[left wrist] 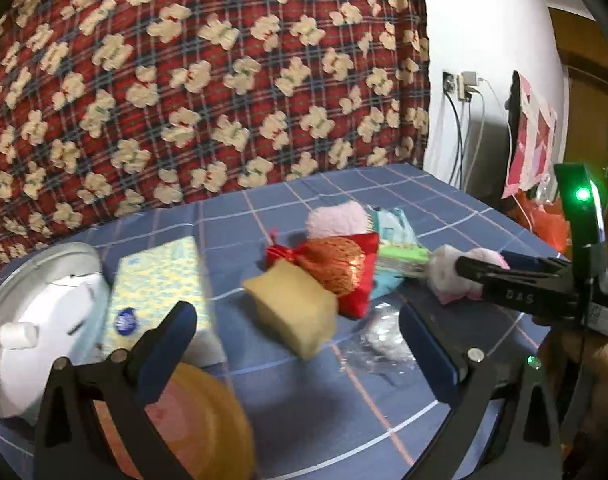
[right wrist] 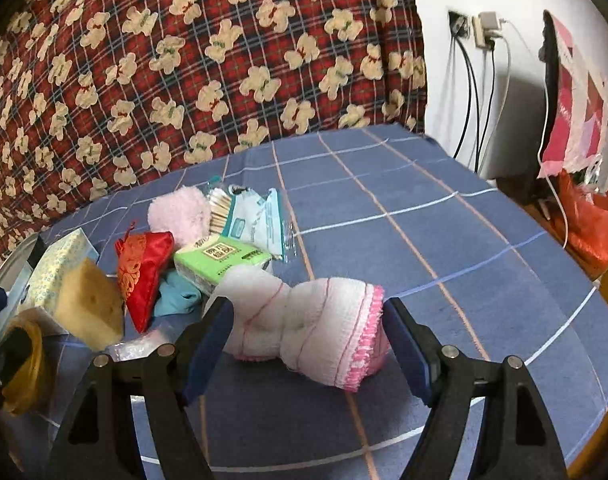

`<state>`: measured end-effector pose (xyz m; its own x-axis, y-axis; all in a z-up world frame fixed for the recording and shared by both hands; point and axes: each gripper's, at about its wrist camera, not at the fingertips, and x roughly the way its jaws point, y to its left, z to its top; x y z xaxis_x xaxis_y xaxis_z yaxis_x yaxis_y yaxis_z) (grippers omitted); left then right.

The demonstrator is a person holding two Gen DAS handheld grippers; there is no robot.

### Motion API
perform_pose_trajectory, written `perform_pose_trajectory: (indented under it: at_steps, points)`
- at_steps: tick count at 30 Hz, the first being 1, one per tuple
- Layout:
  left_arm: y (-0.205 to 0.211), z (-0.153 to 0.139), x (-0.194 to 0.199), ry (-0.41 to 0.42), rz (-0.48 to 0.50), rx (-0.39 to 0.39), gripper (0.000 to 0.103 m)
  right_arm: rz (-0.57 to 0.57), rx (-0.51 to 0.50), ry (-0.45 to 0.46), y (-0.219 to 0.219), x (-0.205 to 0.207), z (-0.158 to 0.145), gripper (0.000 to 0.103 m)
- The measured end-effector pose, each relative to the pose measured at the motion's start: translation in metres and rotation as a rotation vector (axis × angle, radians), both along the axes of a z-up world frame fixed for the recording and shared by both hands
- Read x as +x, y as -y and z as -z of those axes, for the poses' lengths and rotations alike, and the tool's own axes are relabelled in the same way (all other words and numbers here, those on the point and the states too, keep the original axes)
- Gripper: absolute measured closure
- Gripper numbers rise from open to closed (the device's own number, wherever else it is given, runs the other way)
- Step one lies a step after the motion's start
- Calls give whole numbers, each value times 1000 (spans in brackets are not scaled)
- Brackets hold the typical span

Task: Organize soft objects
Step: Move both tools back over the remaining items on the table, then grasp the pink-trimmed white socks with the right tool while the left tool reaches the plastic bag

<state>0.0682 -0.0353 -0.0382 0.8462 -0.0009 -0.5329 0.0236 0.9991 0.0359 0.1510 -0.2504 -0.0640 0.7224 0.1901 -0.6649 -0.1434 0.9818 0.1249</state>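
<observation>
Both grippers, left (left wrist: 299, 332) and right (right wrist: 304, 340), spread wide; rolled sock (right wrist: 316, 332) between right's pads, contact unclear; sponge (left wrist: 295, 312) motion-blurred.

the letters "d a s" stand in pale print on the black finger of the right claw (left wrist: 484, 276), seen from the left wrist view. the green tissue pack (right wrist: 219, 258) carries a dark framed label with characters and a line of small print along its edge, all too small to read. the blue round emblem on the yellow patterned tissue box (left wrist: 159, 280) and the print on the pale blue-white packet (right wrist: 251, 216) are too blurred to make out.
</observation>
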Motion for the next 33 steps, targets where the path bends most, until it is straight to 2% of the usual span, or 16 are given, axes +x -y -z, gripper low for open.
perform_pose_trajectory:
  at_steps: [10,11,13,16,19,27,30,33]
  points:
    - [9,10,3,-16,23,-7,1,-71,27,-94,-5,10,15,25]
    - [9,10,2,-16,26,-7,1,-84,27,-100,-7,10,17,28]
    - [11,11,0,-14,36,-7,1,-109,20,-99,-10,9,17,44]
    - [13,11,-2,-4,53,-6,1,-145,8,-83,-16,5,15,60]
    - [16,11,-5,9,78,-15,6,-163,32,-56,-15,1,11,64]
    - [35,18,0,-21,155,-7,15,-100,116,44,4,-12,0,65]
    - [50,19,0,-30,213,21,28,-100,117,44,4,-12,0,65]
    - [61,25,10,-87,255,44,57,-91,129,45,7,-13,-1,65]
